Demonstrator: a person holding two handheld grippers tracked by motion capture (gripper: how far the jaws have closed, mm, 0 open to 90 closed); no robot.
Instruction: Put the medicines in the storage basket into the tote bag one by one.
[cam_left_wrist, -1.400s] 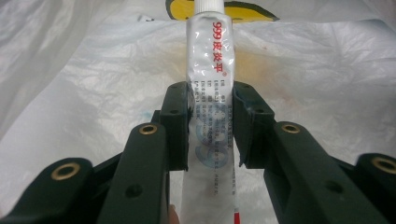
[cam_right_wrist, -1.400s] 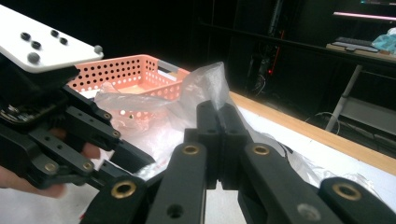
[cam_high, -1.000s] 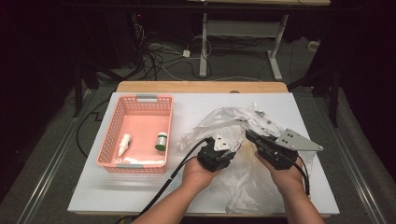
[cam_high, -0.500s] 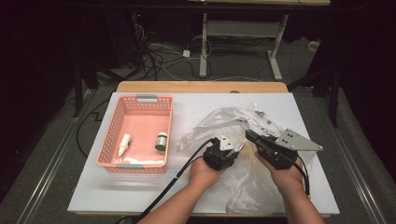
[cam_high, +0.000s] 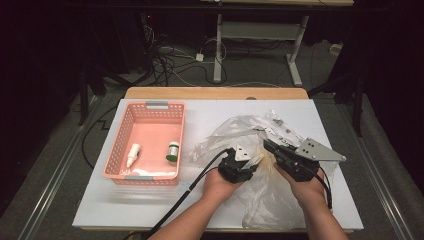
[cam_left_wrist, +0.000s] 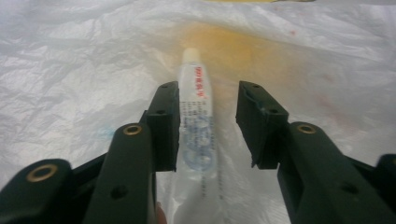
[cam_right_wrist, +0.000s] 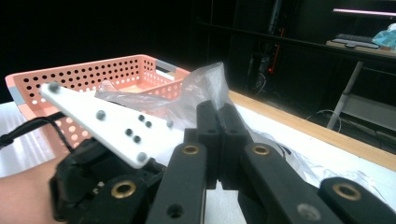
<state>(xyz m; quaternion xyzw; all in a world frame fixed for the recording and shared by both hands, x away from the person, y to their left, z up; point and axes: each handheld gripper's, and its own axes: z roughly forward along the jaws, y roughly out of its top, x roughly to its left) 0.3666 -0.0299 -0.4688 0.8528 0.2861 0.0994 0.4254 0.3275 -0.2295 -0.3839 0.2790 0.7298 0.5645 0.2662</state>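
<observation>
On the white table (cam_high: 150, 200), a crumpled clear plastic bag (cam_high: 265, 195) lay between and under the person's two hands. The left gripper (cam_left_wrist: 208, 123) pointed down into the bag, and its jaws had just been opening: they stood apart, with a small clear tube (cam_left_wrist: 196, 116) with a white cap and red lettering between them. The tube lay against the left jaw's pad, while a clear gap separated it from the other jaw, so nothing was being pinched. The tube rested on the bag's film, over a yellowish stain.

The right gripper (cam_right_wrist: 218, 121) had its jaws pressed together on a fold of the plastic bag (cam_right_wrist: 205, 88), holding that edge raised off the table.

Well to the left stood a pink perforated basket (cam_high: 120, 150), holding a small white dropper bottle (cam_high: 133, 154) and a green-capped bottle (cam_high: 173, 151), apart from each other.
</observation>
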